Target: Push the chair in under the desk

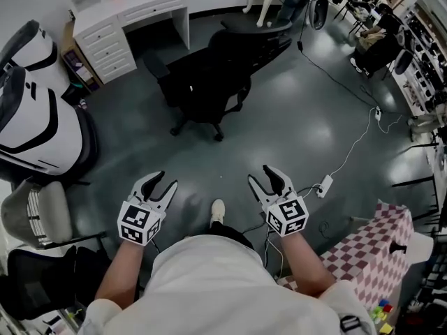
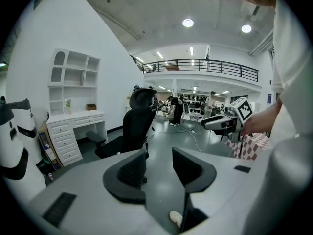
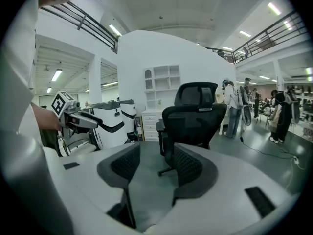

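Note:
A black office chair (image 1: 209,75) stands on the grey floor, its back toward me, a short way out from the white desk (image 1: 133,12) at the top left. It also shows in the left gripper view as the chair (image 2: 128,133) and in the right gripper view as the chair (image 3: 193,119). My left gripper (image 1: 166,184) and right gripper (image 1: 261,176) are held out side by side, well short of the chair. Both stand open with nothing between their jaws. The left gripper (image 2: 159,166) and right gripper (image 3: 152,164) frame bare floor.
Large white-and-black machines (image 1: 31,110) and a grey seat (image 1: 38,215) fill the left side. A white cable and power strip (image 1: 325,185) run across the floor at right. A checkered red-and-white box (image 1: 370,253) sits at lower right. People stand in the far background (image 3: 234,109).

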`<state>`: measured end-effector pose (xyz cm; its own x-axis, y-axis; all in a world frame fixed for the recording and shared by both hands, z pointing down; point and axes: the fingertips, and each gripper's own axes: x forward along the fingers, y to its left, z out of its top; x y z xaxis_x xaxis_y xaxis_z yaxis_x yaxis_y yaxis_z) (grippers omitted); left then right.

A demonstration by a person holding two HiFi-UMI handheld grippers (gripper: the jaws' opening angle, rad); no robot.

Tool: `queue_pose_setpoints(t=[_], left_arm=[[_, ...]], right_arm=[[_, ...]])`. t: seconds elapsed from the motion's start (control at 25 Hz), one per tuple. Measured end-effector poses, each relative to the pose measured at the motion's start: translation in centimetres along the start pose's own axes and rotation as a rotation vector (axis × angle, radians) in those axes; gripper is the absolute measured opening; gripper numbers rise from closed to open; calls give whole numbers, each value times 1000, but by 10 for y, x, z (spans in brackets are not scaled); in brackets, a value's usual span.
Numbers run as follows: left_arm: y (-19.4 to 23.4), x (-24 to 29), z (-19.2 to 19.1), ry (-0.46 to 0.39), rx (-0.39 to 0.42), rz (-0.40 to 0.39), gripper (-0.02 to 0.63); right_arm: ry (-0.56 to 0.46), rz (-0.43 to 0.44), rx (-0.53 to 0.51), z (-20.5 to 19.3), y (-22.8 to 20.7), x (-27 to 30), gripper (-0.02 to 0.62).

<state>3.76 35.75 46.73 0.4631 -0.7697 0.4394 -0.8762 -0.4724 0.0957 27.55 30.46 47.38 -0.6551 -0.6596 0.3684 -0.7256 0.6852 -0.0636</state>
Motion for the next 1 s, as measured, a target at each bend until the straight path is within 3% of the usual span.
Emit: queue_pose_setpoints(t=[0.52, 1.0], left_arm=[[14, 112, 65, -3, 10, 78, 175], [53, 169, 97, -13, 31, 71, 181]], right_arm=[[-36, 35, 5, 36, -134, 56, 202], [-40, 18, 1, 66, -183, 107, 202]])
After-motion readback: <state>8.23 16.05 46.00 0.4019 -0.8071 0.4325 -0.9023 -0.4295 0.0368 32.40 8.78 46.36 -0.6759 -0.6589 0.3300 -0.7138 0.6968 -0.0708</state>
